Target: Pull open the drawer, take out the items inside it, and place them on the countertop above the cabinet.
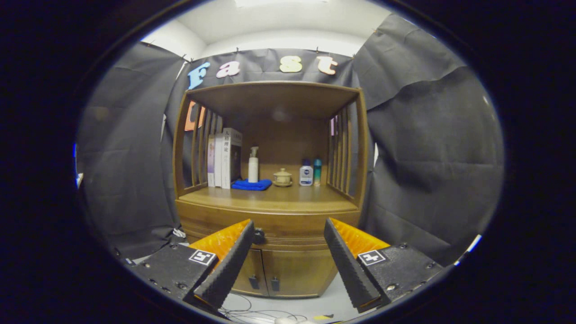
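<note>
Gripper [288, 227] open; drawer [288, 234] knob half hidden.

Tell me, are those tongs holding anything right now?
Nothing is held. The tongs are open, fingers spread wide, with only the wooden cabinet seen beyond the gap. Its drawer looks shut.

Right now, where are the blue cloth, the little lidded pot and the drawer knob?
Blue cloth [251, 184]: gripper view, middle of its folded top.
Lidded pot [282, 177]: gripper view, on its round body.
Drawer knob [258, 235]: gripper view, its dark face beside the left finger.
</note>
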`<state>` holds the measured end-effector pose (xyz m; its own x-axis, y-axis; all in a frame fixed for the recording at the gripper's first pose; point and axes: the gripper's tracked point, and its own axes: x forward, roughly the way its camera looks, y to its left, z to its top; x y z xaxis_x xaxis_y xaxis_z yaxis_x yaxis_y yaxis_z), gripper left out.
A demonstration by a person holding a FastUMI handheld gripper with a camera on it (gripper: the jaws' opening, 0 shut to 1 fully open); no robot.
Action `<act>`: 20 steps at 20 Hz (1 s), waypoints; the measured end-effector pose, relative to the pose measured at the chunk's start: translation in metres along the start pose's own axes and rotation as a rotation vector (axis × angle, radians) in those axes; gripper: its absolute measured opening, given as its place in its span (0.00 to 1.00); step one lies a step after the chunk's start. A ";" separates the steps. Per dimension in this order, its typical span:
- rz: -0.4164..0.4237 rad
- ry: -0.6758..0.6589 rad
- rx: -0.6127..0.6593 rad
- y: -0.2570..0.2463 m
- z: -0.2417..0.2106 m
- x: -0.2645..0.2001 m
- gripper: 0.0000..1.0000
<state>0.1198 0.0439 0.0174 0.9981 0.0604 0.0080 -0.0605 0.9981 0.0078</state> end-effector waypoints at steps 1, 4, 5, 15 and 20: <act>0.011 0.009 0.004 0.008 -0.004 0.015 1.00; 0.023 0.062 0.031 0.025 -0.027 0.060 1.00; 0.018 0.079 0.037 0.027 -0.035 0.075 1.00; 0.014 0.227 0.048 0.053 -0.118 0.160 0.86; -0.004 0.218 0.009 0.062 -0.124 0.176 0.62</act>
<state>0.2925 0.1174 -0.1042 0.9763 0.0577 -0.2086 -0.0554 0.9983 0.0164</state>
